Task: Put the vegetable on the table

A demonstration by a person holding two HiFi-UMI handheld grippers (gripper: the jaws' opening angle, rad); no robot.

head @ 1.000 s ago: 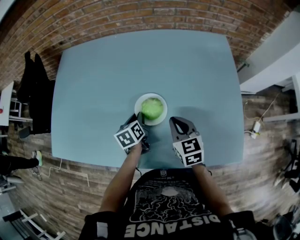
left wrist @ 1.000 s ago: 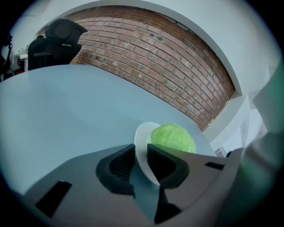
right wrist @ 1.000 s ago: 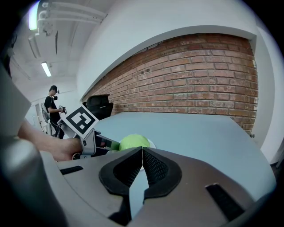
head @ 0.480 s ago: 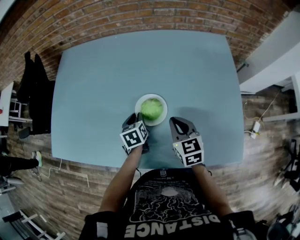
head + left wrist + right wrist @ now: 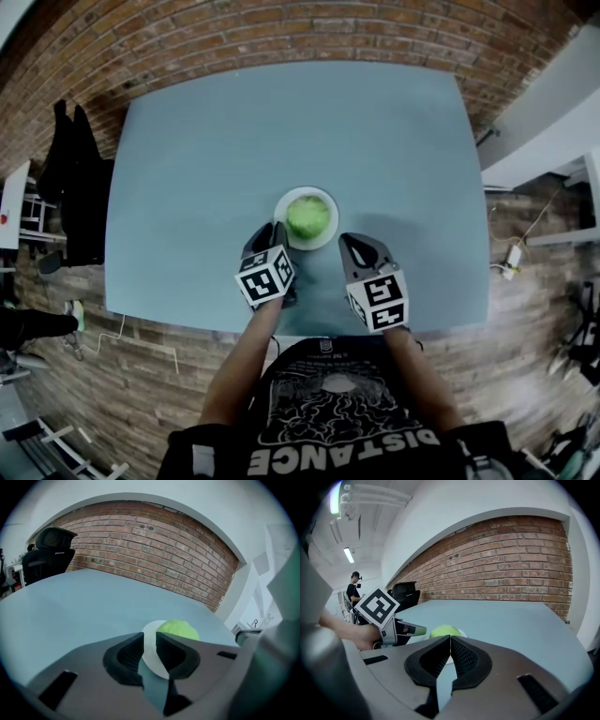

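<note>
The green lettuce head point(image 5: 307, 216) — round, crinkled, likely soft — sits on the white plate point(image 5: 325, 240), just ahead and to the right of your left gripper point(image 5: 277, 231). Its jaws stand narrowly apart at the plate's near rim — widen them first. Your right gripper point(image 5: 349, 242), jaws together, waits slightly farther off over the smooth table point(image 5: 281, 122).

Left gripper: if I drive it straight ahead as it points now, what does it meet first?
Most likely the near rim of the white plate, which shows in the narrow gap between the jaws of the left gripper. The green vegetable sits on it just beyond. Depth is hard to judge.
</note>
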